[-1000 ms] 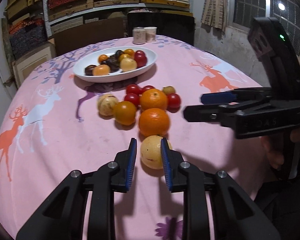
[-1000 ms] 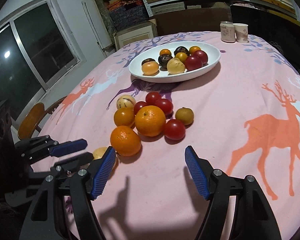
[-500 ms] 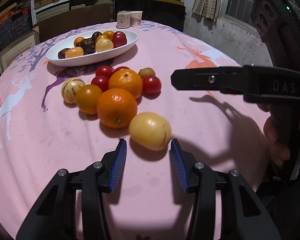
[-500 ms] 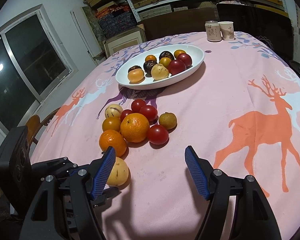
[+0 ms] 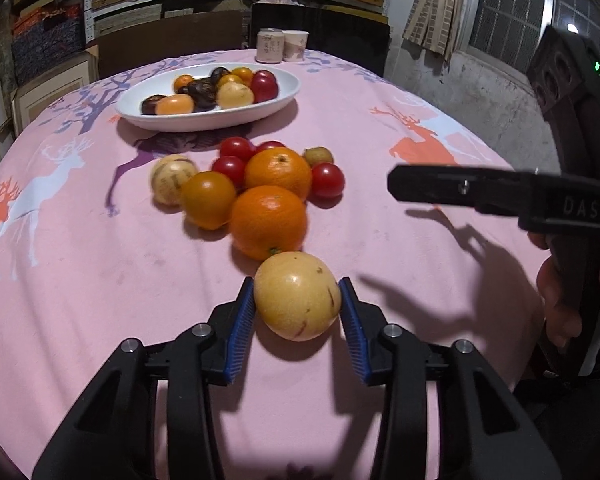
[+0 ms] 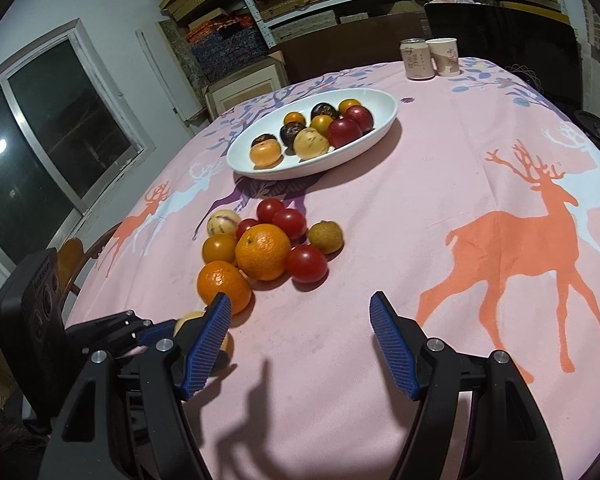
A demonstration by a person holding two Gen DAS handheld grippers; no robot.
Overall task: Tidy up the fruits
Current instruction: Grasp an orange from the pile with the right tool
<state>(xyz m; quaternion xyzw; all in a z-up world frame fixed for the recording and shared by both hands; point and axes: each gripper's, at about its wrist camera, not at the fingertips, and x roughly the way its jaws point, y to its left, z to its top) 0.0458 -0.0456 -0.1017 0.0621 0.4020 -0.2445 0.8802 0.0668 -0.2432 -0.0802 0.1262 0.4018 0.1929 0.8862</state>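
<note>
Now my left gripper has the pale yellow fruit between its blue pads, and the jaws are closing on it. A second ago those pads were nearly shut with the fruit ahead of their tips; half a second ago they stood spread with the fruit just beyond them. At present both pads lie against the fruit's flanks at 9 and 3 o'clock, so I count this as a grasp forming on the fruit, which sits on the pink tablecloth.

My right gripper is unchanged: jaws spread wide, nothing between them, held above bare cloth.

At 12 o'clock from the held fruit, almost touching it, lies a large orange. Beyond it is the loose pile: a second orange, a small tangerine, red tomatoes and a striped pale fruit. Farther toward 12 o'clock stands the white oval dish, already holding several fruits.

Assessment: the pick of the nearest loose fruit is nearly complete. The next step is probably lift and transfer to the dish. The orange close behind may roll if nudged.
</note>
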